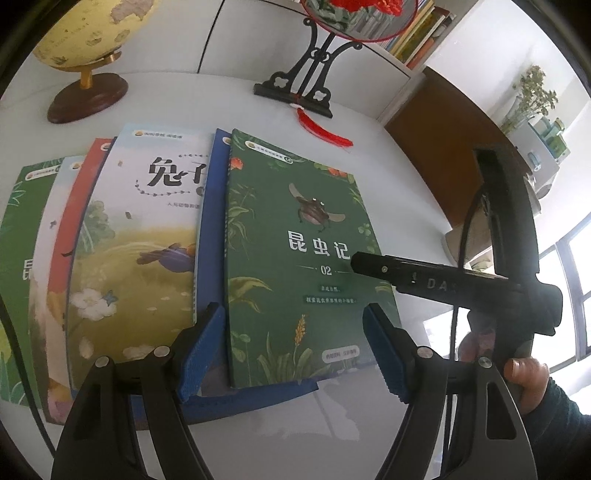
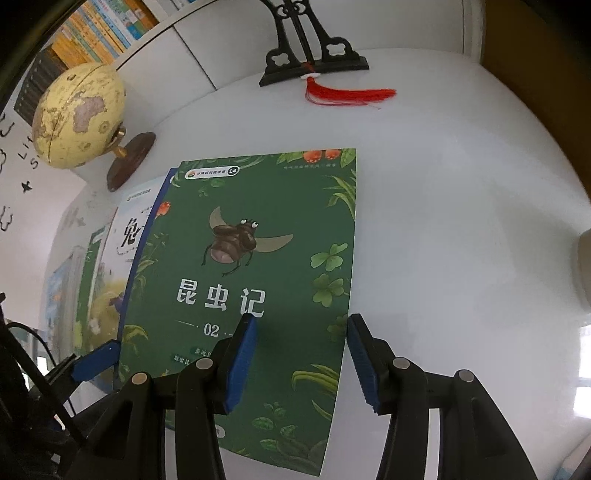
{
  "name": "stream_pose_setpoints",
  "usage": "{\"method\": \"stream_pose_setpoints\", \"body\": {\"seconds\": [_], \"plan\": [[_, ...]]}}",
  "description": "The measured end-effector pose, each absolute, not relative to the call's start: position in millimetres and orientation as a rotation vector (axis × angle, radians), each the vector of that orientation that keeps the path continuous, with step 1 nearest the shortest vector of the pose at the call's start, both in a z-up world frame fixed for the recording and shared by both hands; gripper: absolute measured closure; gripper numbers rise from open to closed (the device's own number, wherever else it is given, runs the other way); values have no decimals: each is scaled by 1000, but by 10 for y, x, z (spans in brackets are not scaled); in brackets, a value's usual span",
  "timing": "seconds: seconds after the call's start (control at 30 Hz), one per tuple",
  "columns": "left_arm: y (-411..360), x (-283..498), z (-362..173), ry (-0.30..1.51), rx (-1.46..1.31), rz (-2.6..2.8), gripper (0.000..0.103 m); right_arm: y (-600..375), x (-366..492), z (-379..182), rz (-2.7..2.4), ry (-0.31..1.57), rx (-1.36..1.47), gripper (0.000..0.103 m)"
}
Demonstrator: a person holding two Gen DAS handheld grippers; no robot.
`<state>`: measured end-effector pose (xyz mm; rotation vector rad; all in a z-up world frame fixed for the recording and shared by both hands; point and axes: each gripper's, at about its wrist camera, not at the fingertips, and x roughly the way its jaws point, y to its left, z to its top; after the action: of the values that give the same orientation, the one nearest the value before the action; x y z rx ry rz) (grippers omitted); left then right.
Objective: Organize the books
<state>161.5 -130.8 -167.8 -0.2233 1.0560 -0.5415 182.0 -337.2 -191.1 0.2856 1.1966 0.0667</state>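
Observation:
Several books lie fanned out flat on the white table (image 1: 369, 177). Topmost at the right is a green insect book (image 1: 295, 251) (image 2: 258, 258), resting on a blue book (image 1: 210, 221), with a white rabbit book (image 1: 147, 240) and a red one (image 1: 74, 206) further left. My left gripper (image 1: 295, 350) is open, its blue pads either side of the green book's near end. My right gripper (image 2: 301, 343) is also open, straddling that book's right edge: one pad over the cover, the other over bare table. Neither gripper holds anything. A hand (image 1: 524, 373) holds the right gripper.
A yellow globe (image 1: 85, 37) (image 2: 77, 114) stands at the back left. A black fan stand (image 1: 295, 88) with a red tassel (image 2: 347, 94) stands behind the books. Shelved books (image 1: 417, 33) fill the back. Right of the green book is bare table, with a white object (image 2: 583, 269) at its edge.

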Motion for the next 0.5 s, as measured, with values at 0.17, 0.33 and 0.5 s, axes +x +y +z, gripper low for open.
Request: {"method": "stream_pose_setpoints", "body": {"seconds": [0.17,0.33,0.5], "plan": [[-1153,1538,-1638,1053,-229,-505,29,-3255,1816,-1868,89,1194,254,52],[-862,1306,-1622,1054,-243,-448,29,-3036,1748,-1855,165,1213,263,52],[-709,978,-1635,1072,-236,-392,29,-2720,1581,-1870,245,1230,220,51]]}}
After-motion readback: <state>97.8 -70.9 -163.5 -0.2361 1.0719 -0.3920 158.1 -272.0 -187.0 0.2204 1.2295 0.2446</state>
